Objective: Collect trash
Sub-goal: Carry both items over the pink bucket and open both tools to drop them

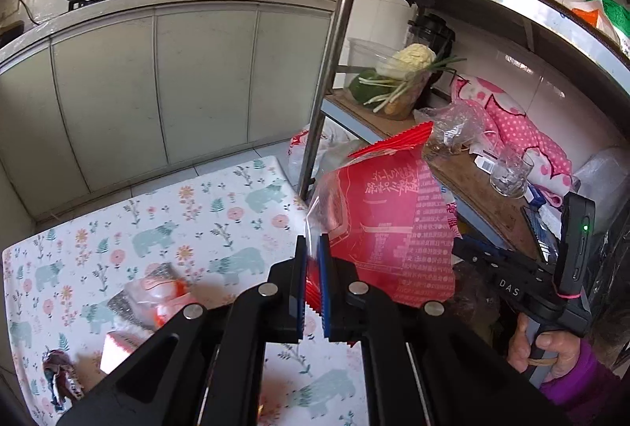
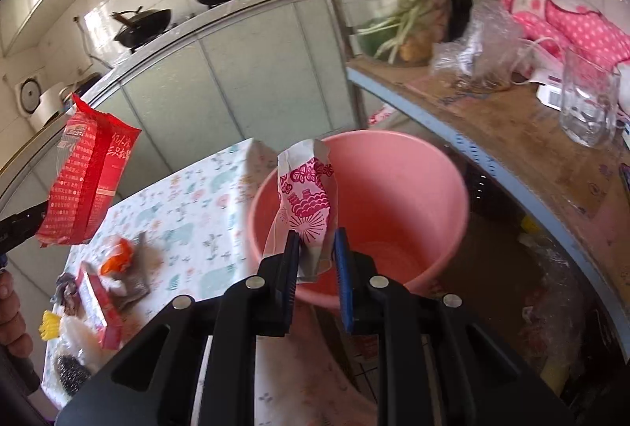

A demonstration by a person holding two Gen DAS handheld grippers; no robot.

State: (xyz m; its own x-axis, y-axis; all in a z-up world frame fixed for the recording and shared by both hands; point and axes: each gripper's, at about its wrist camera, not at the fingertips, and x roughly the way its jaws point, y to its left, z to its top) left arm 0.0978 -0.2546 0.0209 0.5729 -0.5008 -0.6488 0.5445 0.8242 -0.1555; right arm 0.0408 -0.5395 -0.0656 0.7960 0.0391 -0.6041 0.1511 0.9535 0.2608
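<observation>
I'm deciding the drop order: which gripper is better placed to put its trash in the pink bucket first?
Right. The right gripper holds the pink-patterned wrapper right over the pink bucket, jaws already parting. The left gripper, clamping the red bag, is off to the side above the table.

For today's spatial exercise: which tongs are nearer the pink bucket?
Right. The right tongs hang over the pink bucket with a pink-patterned wrapper; the left tongs hold a red snack bag off to its side.
</observation>
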